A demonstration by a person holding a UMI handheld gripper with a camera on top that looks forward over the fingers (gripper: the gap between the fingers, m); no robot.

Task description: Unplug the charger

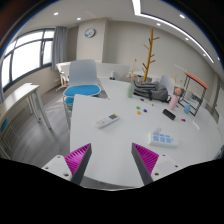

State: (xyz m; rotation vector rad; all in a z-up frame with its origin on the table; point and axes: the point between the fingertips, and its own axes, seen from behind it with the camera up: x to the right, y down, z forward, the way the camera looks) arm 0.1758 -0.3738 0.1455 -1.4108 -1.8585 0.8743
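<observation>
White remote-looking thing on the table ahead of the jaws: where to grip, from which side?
Probably across the narrow width of the remote, near mid-length, coming from above: it lies flat and slanted on the table, long sides exposed. Gripper is open, short of it.

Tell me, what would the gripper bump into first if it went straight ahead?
Probably the remote on the white table, just beyond the open gripper. Depth is hard to judge, so it might pass above it.

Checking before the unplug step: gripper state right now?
gripper: open, holding nothing; only bare white table shows between its fingers, and the remote lies beyond them.
</observation>
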